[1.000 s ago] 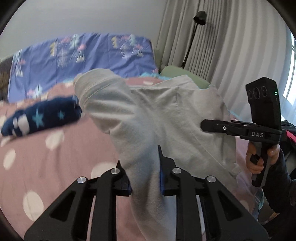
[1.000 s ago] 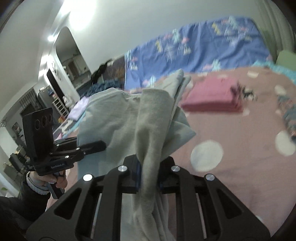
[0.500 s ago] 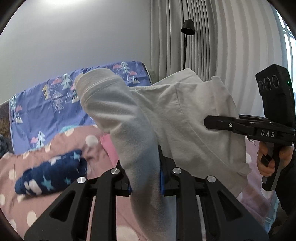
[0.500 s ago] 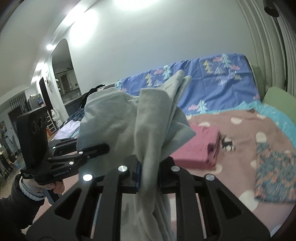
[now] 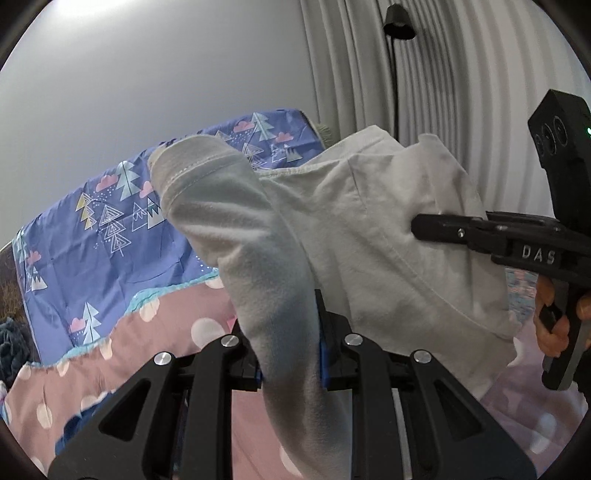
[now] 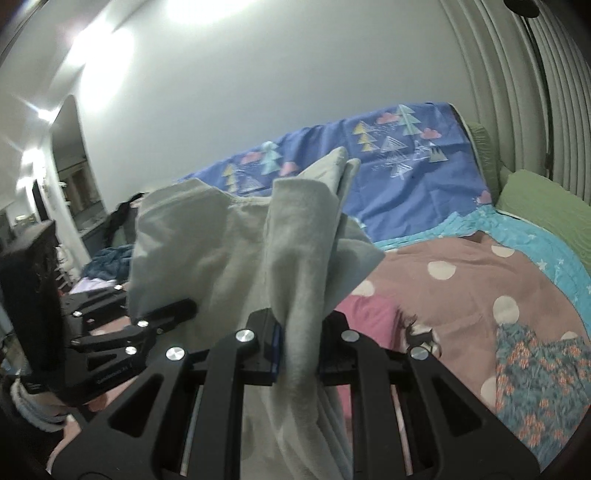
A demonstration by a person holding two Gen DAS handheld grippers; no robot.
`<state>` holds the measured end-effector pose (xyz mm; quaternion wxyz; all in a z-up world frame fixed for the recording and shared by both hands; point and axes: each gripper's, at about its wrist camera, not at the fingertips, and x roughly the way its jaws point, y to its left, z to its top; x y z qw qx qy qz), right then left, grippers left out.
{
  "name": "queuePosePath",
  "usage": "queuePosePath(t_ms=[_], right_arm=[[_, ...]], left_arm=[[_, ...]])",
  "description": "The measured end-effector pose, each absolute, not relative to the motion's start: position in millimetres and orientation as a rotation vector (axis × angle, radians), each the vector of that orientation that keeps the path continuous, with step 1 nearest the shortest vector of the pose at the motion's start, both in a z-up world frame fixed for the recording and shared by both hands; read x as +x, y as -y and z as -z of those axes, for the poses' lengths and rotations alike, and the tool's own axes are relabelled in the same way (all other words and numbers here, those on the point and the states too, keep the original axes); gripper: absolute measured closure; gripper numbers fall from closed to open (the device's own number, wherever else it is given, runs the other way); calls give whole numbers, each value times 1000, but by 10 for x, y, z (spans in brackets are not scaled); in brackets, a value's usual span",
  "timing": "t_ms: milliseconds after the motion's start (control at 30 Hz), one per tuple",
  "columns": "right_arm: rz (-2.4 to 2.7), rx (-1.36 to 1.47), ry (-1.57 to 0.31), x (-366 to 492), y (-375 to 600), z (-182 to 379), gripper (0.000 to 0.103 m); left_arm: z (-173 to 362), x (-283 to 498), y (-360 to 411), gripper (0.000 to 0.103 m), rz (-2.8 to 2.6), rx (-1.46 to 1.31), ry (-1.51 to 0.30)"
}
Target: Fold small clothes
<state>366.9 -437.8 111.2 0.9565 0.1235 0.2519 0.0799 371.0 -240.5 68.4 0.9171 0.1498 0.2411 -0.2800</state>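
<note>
Hanging bunched and creased, the pale grey garment (image 5: 354, 229) is pinched by each claw.

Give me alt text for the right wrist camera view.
The right gripper is shut on a pale grey garment held up over a pink dotted bedspread; the left gripper grips its other side. On the bed lie a folded pink garment and a floral one.

Two grippers (image 5: 290, 354) (image 6: 297, 349), one grey garment (image 5: 369, 229), one floor lamp (image 5: 397, 26).
</note>
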Motion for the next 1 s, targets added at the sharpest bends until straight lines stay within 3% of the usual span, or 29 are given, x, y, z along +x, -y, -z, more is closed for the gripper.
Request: queuePosePath(t_ms=[100, 133, 200, 233, 400, 533, 733, 867, 1000], right_arm=[[-130, 245, -521, 4057, 4408, -918, 89], [-96, 231, -526, 4179, 4410, -836, 87], [133, 136, -553, 4402, 4425, -554, 60], [236, 112, -576, 4434, 4450, -401, 39], [74, 164, -748, 4106, 4473, 333, 49], [25, 137, -762, 3466, 4312, 406, 49], [3, 108, -682, 2345, 4079, 115, 28], [62, 69, -630, 1671, 3960, -62, 14], [123, 49, -551, 1017, 3884, -321, 9]], left_arm=[[-561, 4040, 2456, 80, 542, 319, -505], [-461, 4206, 2469, 71, 511, 313, -517], [-258, 4424, 2485, 29, 405, 336, -540], [-88, 4523, 2483, 29, 313, 369, -559], [655, 4431, 2238, 28, 388, 342, -707], [933, 4040, 2206, 28, 434, 350, -741], [702, 3244, 2111, 25, 520, 283, -627], [372, 2597, 2045, 12, 525, 225, -566], [79, 1931, 1986, 3, 520, 228, -482]])
